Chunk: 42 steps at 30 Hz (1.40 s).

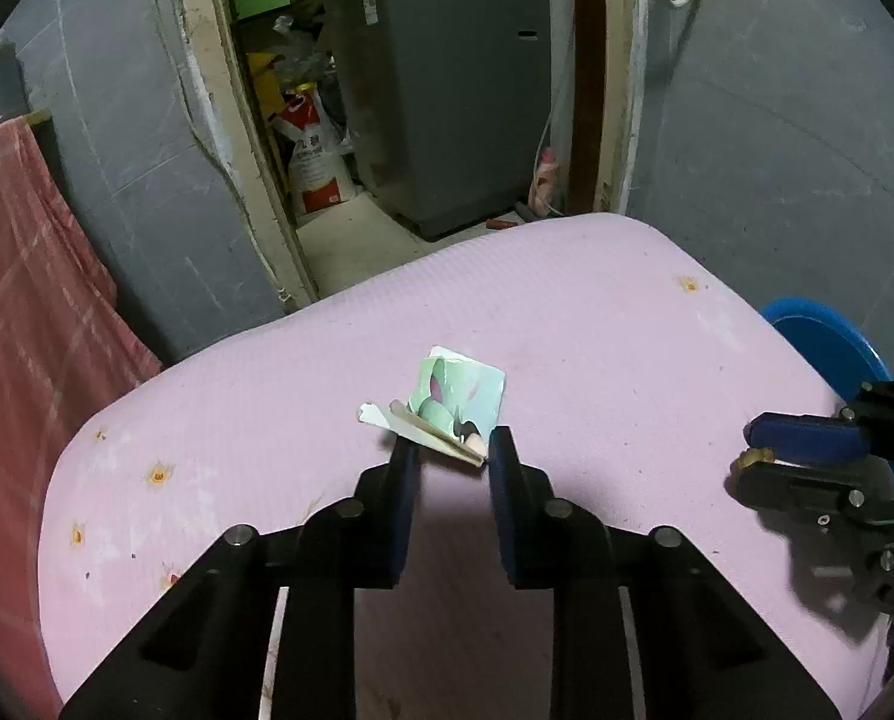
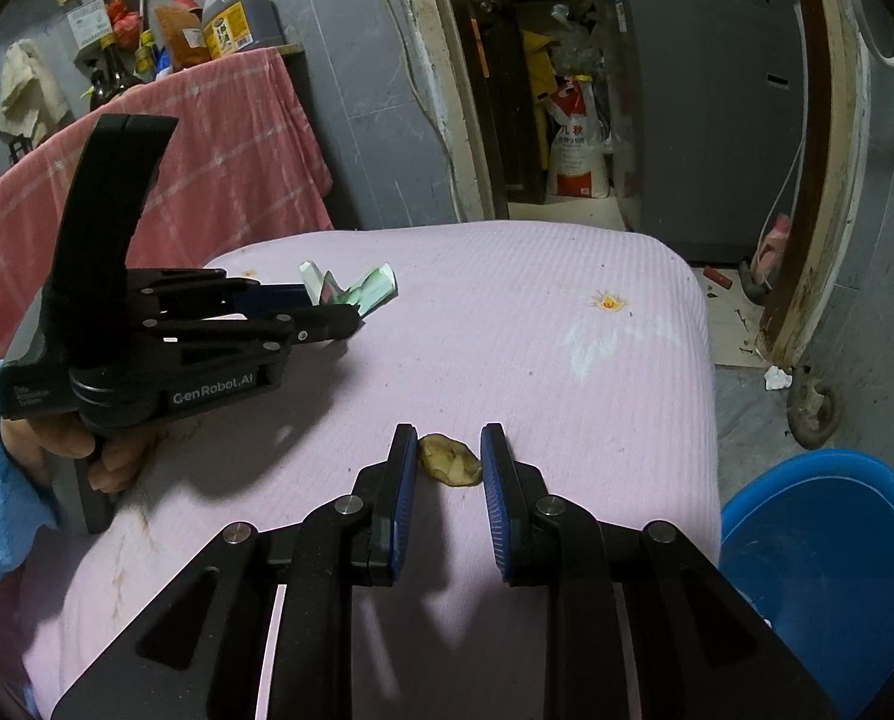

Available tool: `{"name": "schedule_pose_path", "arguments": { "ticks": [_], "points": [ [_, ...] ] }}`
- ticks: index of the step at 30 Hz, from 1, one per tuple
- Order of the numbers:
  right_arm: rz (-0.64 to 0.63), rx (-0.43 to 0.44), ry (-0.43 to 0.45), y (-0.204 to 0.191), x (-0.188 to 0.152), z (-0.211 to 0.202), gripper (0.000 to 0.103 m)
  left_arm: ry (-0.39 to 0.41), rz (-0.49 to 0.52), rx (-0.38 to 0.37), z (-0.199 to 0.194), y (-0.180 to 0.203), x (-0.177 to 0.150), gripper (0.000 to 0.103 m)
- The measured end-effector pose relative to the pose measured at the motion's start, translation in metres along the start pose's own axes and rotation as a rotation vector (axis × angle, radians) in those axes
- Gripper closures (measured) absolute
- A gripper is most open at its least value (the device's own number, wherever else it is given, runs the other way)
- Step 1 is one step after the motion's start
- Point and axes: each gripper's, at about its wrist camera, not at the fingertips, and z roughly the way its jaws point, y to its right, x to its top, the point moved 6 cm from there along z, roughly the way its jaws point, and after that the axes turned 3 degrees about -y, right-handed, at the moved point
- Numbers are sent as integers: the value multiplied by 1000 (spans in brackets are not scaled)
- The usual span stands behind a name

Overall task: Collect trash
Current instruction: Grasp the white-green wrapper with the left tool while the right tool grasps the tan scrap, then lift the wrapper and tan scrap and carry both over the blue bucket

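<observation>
A pale pink ribbed cloth-covered tabletop (image 2: 567, 324) fills the scene, a round blue plastic basin (image 2: 831, 564) just off its right edge. The left gripper (image 1: 450, 450) has its fingers parted around a crumpled green-and-white paper wrapper (image 1: 456, 399) mid-table, while the right gripper (image 2: 449, 441), fingers spread, brackets a small yellowish-brown peel scrap (image 2: 450, 459) lying on the cloth.
</observation>
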Motion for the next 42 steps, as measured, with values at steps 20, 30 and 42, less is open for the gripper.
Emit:
{"name": "schedule_pose_path", "arguments": {
  "ticks": [20, 30, 42],
  "points": [
    [-26, -27, 35, -10, -2, -3, 84, 65, -125, 14, -20, -13, 4, 102],
    [-82, -46, 194, -23, 0, -34, 84, 206, -143, -3, -66, 2, -3, 102],
    [-158, -155, 498, -35, 10, -116, 84, 390, -188, -35, -130, 39, -8, 102]
  ]
}}
